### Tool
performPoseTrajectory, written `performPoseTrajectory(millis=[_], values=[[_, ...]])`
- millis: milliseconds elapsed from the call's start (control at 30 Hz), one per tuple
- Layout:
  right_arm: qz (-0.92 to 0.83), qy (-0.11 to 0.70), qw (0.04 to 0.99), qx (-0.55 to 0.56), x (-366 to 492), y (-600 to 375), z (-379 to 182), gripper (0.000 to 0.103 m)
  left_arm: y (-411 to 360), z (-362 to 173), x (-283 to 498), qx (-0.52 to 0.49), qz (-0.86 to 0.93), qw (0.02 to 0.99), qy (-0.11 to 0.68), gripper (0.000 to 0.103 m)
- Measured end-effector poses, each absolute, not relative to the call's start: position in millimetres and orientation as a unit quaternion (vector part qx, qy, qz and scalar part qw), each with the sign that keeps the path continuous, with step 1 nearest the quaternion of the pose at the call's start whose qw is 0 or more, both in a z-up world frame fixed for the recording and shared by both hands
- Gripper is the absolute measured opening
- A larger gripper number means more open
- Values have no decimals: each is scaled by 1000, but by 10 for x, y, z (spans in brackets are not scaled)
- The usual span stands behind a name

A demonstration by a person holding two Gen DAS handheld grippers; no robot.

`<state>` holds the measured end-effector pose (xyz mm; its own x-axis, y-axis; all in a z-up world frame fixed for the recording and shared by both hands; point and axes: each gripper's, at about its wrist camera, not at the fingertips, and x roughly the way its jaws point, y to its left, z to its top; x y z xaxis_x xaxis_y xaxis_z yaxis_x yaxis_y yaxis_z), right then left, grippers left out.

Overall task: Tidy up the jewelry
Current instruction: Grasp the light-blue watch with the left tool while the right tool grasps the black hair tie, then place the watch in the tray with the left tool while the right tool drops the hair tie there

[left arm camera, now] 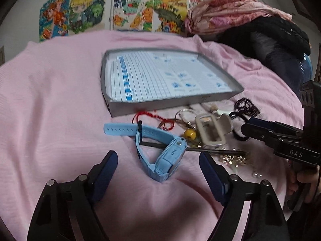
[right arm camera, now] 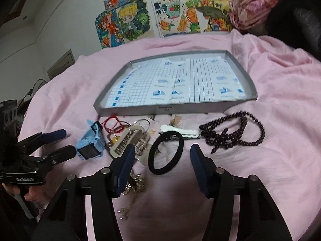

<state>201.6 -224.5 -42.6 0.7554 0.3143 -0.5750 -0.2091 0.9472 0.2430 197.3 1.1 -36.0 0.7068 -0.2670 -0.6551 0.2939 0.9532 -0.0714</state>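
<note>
Hovering low over the pink sheet [right arm camera: 280,64], both grippers have their jaws spread and hold nothing. In the left wrist view the left gripper [left arm camera: 158,161] frames a light-blue smartwatch [left arm camera: 160,152] lying just ahead of the fingertips, its strap running off toward 11 o'clock. In the right wrist view the right gripper [right arm camera: 161,156] brackets the near arc of a black hair tie [right arm camera: 166,153] that lies flat on the sheet, with a tangle of gold chain [right arm camera: 134,182] at 8 o'clock under the left finger.

Just beyond, the pile spreads in a row: a beige claw clip [right arm camera: 125,140] at 10 o'clock touching a yellow bead [left arm camera: 190,134] and metal rings, a red cord bracelet [right arm camera: 112,123] behind it, a white hair clip [right arm camera: 180,131] at 12 o'clock, and a dark beaded necklace [right arm camera: 232,133] at 2 o'clock, apart from the rest.

Farther on at 12 o'clock sits the grey tray [right arm camera: 160,110], shallow and lined with gridded paper, with nothing in it.

The sorting looks barely started: every piece lies on the sheet in front of the tray. The step in hand seems to be a first pick. The right needs to drop onto the tie and close across its band; the left needs to close on the watch body, not the floppy strap
</note>
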Motion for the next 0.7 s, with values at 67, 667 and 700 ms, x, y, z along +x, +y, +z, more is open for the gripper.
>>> performPoseTrajectory(millis=[67,667,700], values=[[137,329,931,74,2061,-2216,-478,49,11,-379,2030,20,-156,921,355,79],[140,337,927,91,2081,-2277,-556,5,-18,-397,1929,9,-161,913,376,34],[142,332,928,88,2054,-2270,-541,4,2,-371,1892,-3,-164,912,376,34]])
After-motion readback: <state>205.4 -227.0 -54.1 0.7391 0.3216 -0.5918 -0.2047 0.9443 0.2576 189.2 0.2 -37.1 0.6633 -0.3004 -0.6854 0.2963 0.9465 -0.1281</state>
